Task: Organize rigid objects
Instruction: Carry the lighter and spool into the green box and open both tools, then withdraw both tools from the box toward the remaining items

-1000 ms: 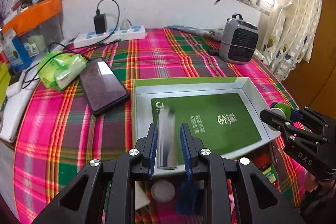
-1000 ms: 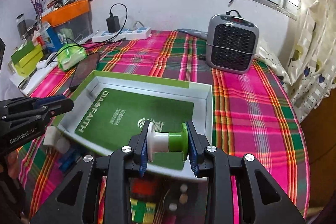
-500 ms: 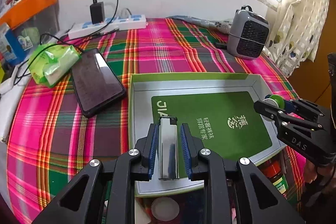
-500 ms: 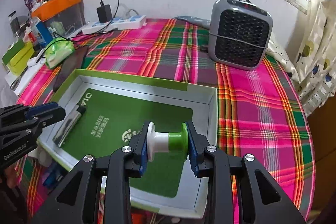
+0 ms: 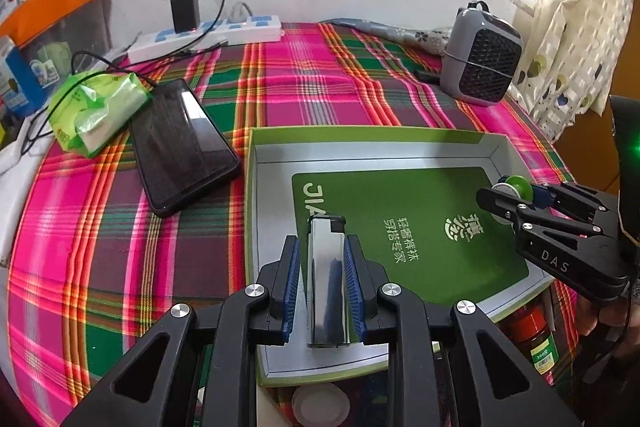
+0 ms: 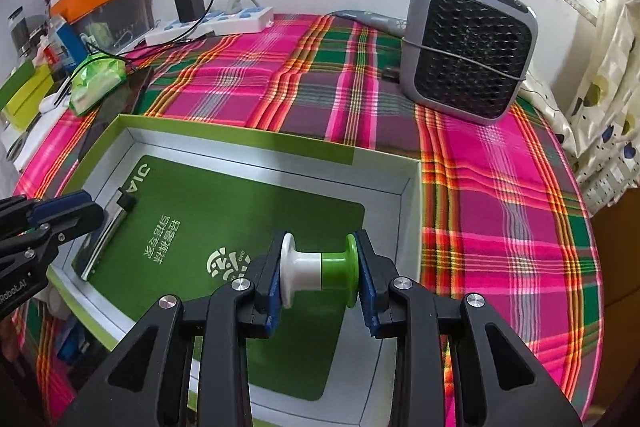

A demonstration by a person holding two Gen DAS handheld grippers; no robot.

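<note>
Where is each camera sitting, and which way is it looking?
Left wrist: sits on the left gripper, looking forward over the silver lighter between its jaws, toward the window; the right gripper shows at right.
Right wrist: sits on the right gripper, looking over the spool in its jaws toward the heater; the left gripper shows at left.
Both share the green box and plaid cloth.

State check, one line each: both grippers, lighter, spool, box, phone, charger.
left gripper: shut on lighter
right gripper: shut on spool
lighter: lying in box
spool: held over box
box: open
phone: screen dark
charger: plugged into power strip
</note>
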